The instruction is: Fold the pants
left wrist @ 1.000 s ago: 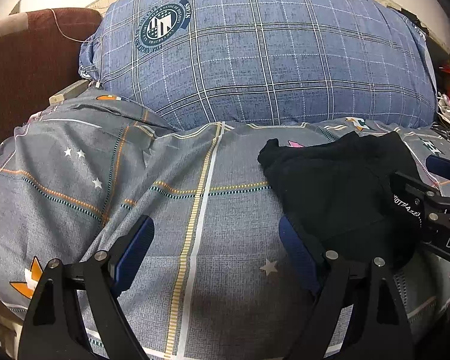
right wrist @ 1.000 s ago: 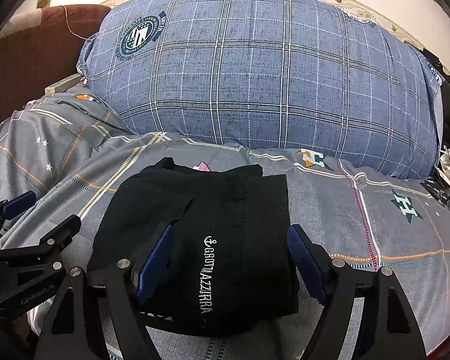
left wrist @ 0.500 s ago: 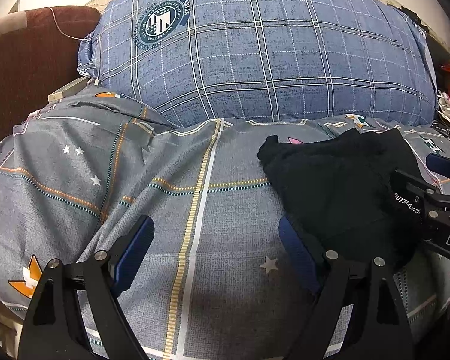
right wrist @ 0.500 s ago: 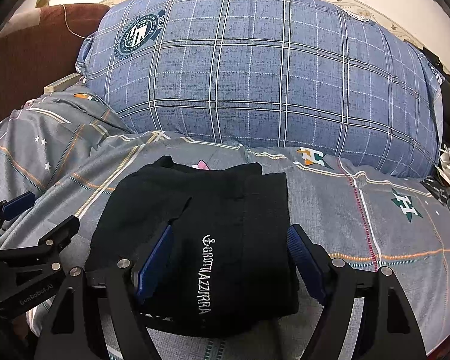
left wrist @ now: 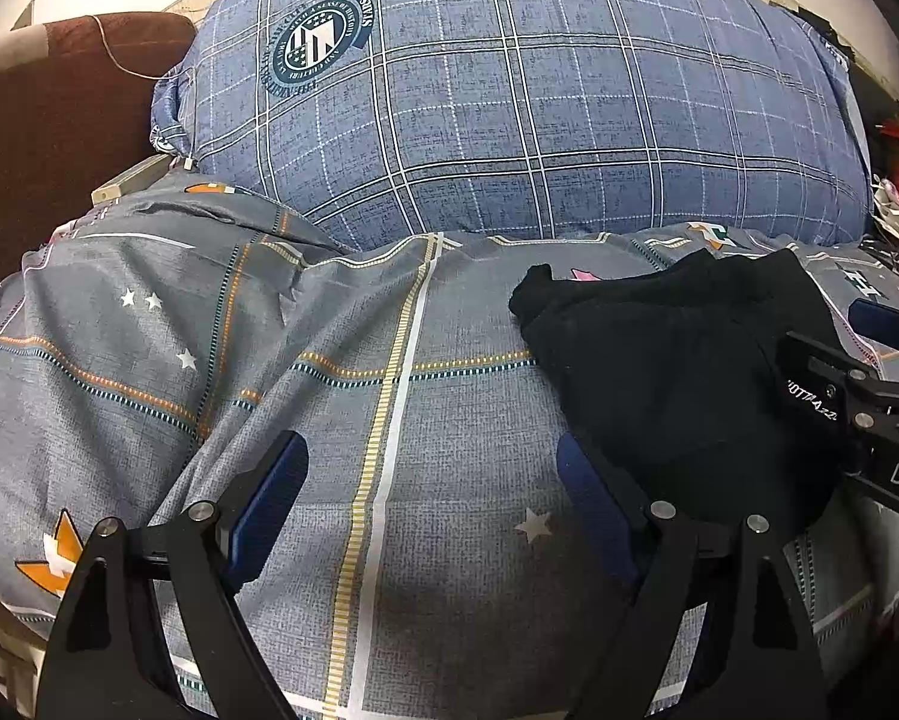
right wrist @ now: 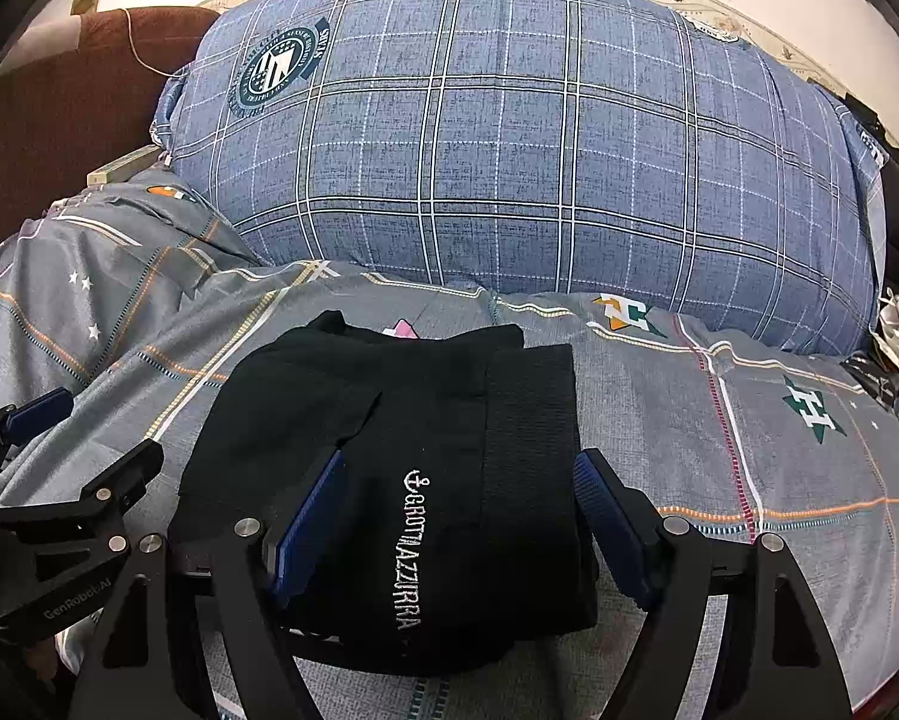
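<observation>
Holding both tongs wide open, you grip nothing. Your right gripper [right wrist: 458,516] hovers over the folded black pants [right wrist: 425,456], pads either side without touching. Your left gripper [left wrist: 431,504] hangs over bare grey bedspread [left wrist: 269,372], pants just right of it. A blue plaid pillow [right wrist: 509,138] lies behind.

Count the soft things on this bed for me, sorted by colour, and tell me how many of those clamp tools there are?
Black: 1, the folded pants
Blue plaid: 1, the big pillow
Grey patterned: 1, the bedcover
Clamp tools: 2, the left gripper and the right gripper, both open
Total: 5
</observation>
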`<state>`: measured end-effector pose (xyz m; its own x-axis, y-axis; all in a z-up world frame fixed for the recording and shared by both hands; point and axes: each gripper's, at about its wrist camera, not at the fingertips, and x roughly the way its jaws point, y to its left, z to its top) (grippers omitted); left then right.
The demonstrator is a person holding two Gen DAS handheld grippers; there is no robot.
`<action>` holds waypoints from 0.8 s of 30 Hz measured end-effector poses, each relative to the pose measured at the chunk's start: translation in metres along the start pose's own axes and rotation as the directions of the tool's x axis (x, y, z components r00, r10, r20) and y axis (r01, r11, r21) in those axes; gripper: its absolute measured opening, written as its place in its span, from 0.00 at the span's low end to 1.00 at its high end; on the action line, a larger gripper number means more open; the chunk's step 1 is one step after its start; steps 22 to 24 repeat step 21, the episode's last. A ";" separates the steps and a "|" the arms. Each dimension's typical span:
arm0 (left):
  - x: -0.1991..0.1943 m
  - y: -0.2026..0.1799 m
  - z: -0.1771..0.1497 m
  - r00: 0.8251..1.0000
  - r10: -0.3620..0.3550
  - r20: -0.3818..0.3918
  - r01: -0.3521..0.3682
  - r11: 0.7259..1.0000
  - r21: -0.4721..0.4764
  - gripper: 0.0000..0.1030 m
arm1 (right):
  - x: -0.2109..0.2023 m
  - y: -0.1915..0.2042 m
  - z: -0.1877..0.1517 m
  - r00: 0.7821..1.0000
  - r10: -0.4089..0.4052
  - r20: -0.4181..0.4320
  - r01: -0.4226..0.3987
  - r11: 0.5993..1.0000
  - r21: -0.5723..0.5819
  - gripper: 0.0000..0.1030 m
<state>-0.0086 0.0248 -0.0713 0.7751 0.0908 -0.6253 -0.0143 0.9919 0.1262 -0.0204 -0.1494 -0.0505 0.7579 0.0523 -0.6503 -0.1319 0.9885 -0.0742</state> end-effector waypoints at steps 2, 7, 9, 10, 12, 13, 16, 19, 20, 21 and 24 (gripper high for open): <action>0.000 0.000 0.000 1.000 0.002 0.000 -0.002 1.000 -0.003 0.83 | 0.000 0.000 0.000 1.000 0.001 -0.001 -0.001 1.000 0.000 0.77; 0.000 0.000 0.000 1.000 0.000 -0.001 0.000 1.000 -0.003 0.83 | 0.000 0.000 0.000 1.000 0.002 -0.001 -0.002 1.000 0.000 0.77; 0.000 0.001 0.000 1.000 -0.001 -0.002 0.001 1.000 -0.002 0.83 | 0.001 0.000 -0.001 1.000 0.001 -0.003 -0.001 1.000 -0.002 0.77; 0.000 0.000 0.000 1.000 -0.001 -0.003 0.001 1.000 0.000 0.83 | 0.001 0.000 -0.001 1.000 0.001 -0.003 -0.001 1.000 -0.003 0.77; 0.000 0.000 0.000 1.000 -0.005 -0.001 0.005 1.000 0.000 0.83 | 0.001 0.001 0.000 1.000 0.001 -0.002 -0.001 1.000 -0.006 0.77; -0.001 0.000 0.000 1.000 -0.005 0.001 0.005 1.000 0.000 0.83 | 0.000 0.001 0.000 1.000 0.000 -0.001 0.000 1.000 -0.007 0.77; -0.002 0.000 0.000 1.000 -0.030 0.009 0.030 1.000 -0.002 0.83 | 0.000 0.001 0.000 1.000 0.002 -0.003 -0.002 1.000 -0.005 0.77; -0.006 -0.005 -0.002 0.999 -0.039 0.031 0.038 0.999 0.015 0.83 | 0.001 0.001 0.001 1.000 0.004 -0.006 -0.004 1.000 -0.005 0.77; -0.005 -0.007 -0.002 0.999 -0.037 0.029 0.036 0.999 0.026 0.83 | 0.002 0.001 0.001 1.000 0.004 -0.008 -0.004 1.000 -0.004 0.77; -0.004 -0.008 -0.002 0.999 -0.043 0.018 0.042 0.999 0.034 0.83 | 0.002 0.000 0.001 1.000 0.002 -0.009 -0.002 1.000 -0.003 0.77; -0.004 -0.008 -0.002 0.999 -0.043 0.018 0.042 0.999 0.034 0.83 | 0.002 0.000 0.001 1.000 0.002 -0.009 -0.002 1.000 -0.003 0.77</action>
